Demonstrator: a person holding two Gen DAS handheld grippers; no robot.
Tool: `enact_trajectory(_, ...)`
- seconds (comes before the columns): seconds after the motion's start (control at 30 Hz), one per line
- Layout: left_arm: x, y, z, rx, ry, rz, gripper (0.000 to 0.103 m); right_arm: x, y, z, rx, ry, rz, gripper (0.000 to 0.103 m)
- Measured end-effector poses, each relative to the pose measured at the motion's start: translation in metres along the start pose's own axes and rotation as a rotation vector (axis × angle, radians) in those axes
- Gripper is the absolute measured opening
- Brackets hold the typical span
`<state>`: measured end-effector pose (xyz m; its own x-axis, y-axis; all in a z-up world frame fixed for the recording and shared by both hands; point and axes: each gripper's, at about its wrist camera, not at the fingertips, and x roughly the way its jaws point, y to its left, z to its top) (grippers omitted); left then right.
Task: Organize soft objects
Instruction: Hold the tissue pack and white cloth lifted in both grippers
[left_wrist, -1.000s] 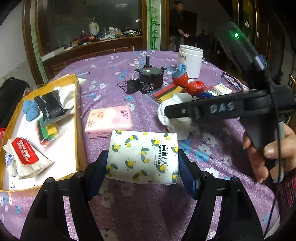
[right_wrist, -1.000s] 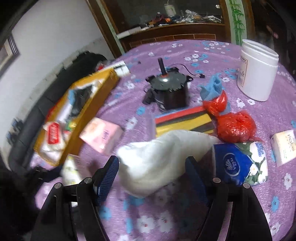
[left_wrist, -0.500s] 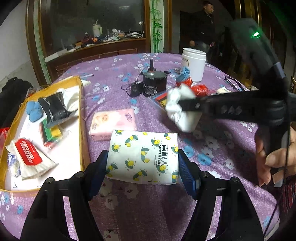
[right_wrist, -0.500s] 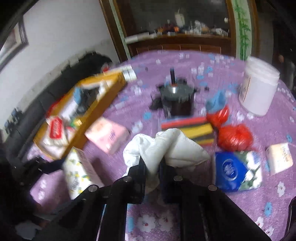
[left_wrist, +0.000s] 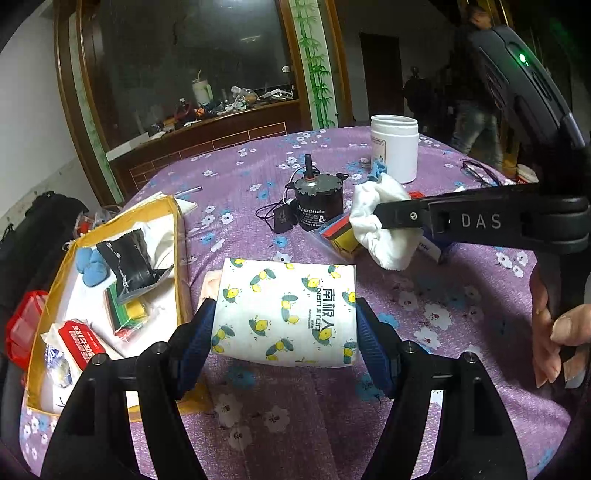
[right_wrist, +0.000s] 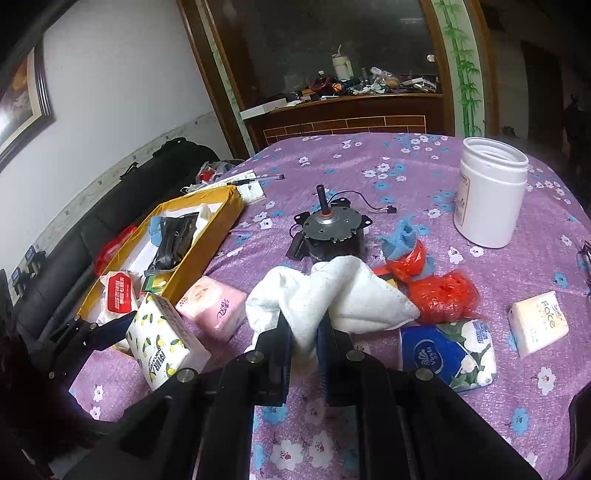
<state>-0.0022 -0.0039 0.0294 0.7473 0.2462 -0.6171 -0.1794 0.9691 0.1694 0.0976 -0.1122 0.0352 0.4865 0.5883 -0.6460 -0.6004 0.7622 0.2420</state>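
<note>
Cloth comes first: the white cloth (right_wrist: 328, 291) hangs bunched at the centre of the right wrist view, pinched by a thin fold between the nearly shut jaws of the right gripper (right_wrist: 303, 325), most of its bulk spilling loose to either side. That small bite is the main risk, I judge, since a quick swing could let the fold slide out, and the drooping ends could drag across the motor (right_wrist: 330, 232) just behind it or snag its black wire. The left gripper (left_wrist: 282, 326) holds the lemon-print tissue pack (left_wrist: 288, 314) low in the centre of its own view, pads pressed on both ends with the jaws wide; the soft pack may buckle if squeezed harder (it looks to be clear of the purple tablecloth (left_wrist: 443, 314), though I cannot be sure). The yellow box (right_wrist: 207, 236), at the left of both views, already carries several soft packs, so free floor inside it is scarce and its near wall is an edge to clear. Both tools head for the same box, and the right one crosses the right side of the left view, so a collision is possible. The pink tissue pack (right_wrist: 212, 306) lies close by the box; the open cloth in the lower middle offers room.
</note>
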Motion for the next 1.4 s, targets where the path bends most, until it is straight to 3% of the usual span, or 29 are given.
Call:
enact_trajectory(0.5,-0.005,-0.003,0.000,0.029,-0.022,0.035,0.072,0.003,0.001,-0.002,-0.001,0.009,0.001,0.013)
enact_trajectory(0.9,-0.011,0.003,0.004,-0.004,-0.029,0.008,0.072,0.003,0.002,-0.002,-0.004,0.009,-0.002,0.013)
enact_trajectory(1.4,-0.008,0.005,0.003,-0.004,-0.023,0.018,0.072,0.001,0.017,-0.004,-0.124,-0.030,-0.215,0.014)
